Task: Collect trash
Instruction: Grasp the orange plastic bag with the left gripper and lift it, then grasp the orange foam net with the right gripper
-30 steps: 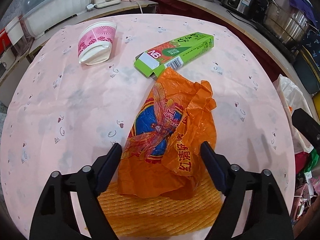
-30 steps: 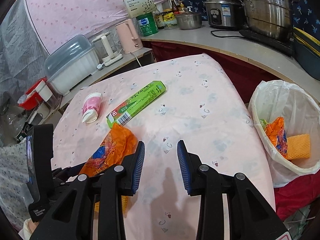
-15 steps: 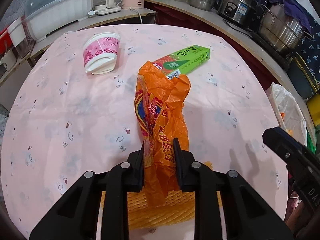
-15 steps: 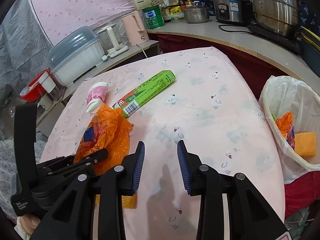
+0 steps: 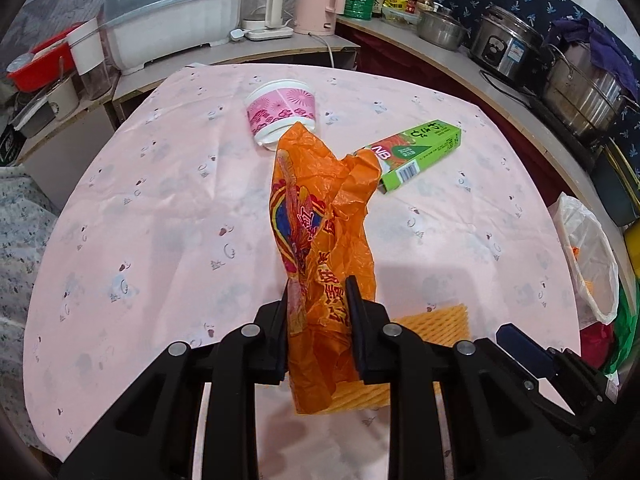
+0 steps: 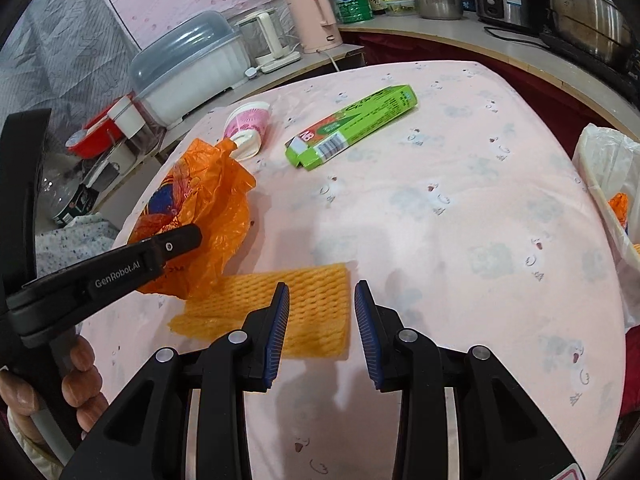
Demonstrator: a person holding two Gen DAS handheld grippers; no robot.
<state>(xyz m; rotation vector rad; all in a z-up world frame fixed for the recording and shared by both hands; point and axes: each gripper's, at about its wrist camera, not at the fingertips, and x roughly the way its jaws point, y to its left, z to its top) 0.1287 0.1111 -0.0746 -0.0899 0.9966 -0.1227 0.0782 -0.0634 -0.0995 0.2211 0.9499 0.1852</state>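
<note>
My left gripper (image 5: 317, 300) is shut on a crumpled orange plastic bag (image 5: 324, 216), which hangs lifted above the pink tablecloth. The same bag (image 6: 200, 200) shows at the left in the right wrist view, pinched by the left gripper (image 6: 192, 236). A yellow foam net (image 6: 296, 312) lies flat on the cloth just ahead of my right gripper (image 6: 320, 308), which stands open with nothing between its fingers. Farther back lie a tipped pink paper cup (image 5: 282, 114) and a green carton (image 5: 416, 152).
A bin lined with a white bag (image 5: 592, 256) stands off the table's right edge, holding orange and yellow trash. Counters behind carry a kettle (image 5: 320, 0), a covered dish rack (image 5: 172, 20) and steel pots (image 5: 580, 88). A person's hand (image 6: 60, 392) grips the left handle.
The left jaws closed on the orange bag and lifted it off the foam net. The right gripper moved left and down toward the uncovered net.
</note>
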